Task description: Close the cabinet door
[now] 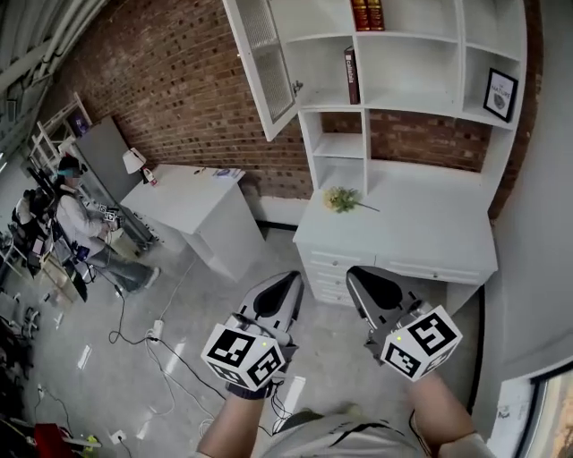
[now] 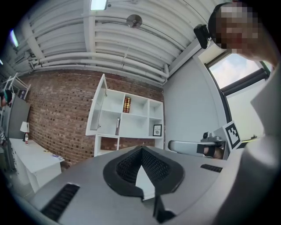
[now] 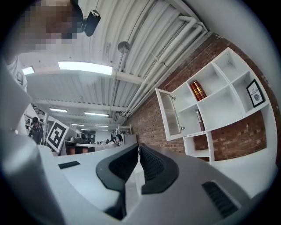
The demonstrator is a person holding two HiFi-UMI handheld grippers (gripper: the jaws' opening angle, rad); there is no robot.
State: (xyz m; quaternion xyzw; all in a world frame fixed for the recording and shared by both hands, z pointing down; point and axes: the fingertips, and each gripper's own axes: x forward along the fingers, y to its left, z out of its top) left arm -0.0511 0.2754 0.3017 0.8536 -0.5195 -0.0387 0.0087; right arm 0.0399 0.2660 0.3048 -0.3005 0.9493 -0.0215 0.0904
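Observation:
The glass-paned white cabinet door [image 1: 264, 67] stands swung open to the left of the white shelf unit [image 1: 412, 80], with its small knob [image 1: 296, 87] at the lower edge. It also shows in the left gripper view as the cabinet door [image 2: 97, 105] and in the right gripper view as the cabinet door [image 3: 169, 113]. Both grippers are held low, well short of the desk and far from the door. My left gripper [image 1: 291, 279] [image 2: 142, 149] is shut and holds nothing. My right gripper [image 1: 356, 274] [image 3: 138, 146] has its jaws together, also with nothing in them.
A white desk with drawers [image 1: 466, 259] carries a small bunch of flowers [image 1: 340, 199]. Books [image 1: 367, 13] and a framed picture [image 1: 500, 93] sit on the shelves. A white table [image 1: 192, 192] stands at the left. A seated person [image 1: 85, 224] is far left; cables [image 1: 161, 344] lie on the floor.

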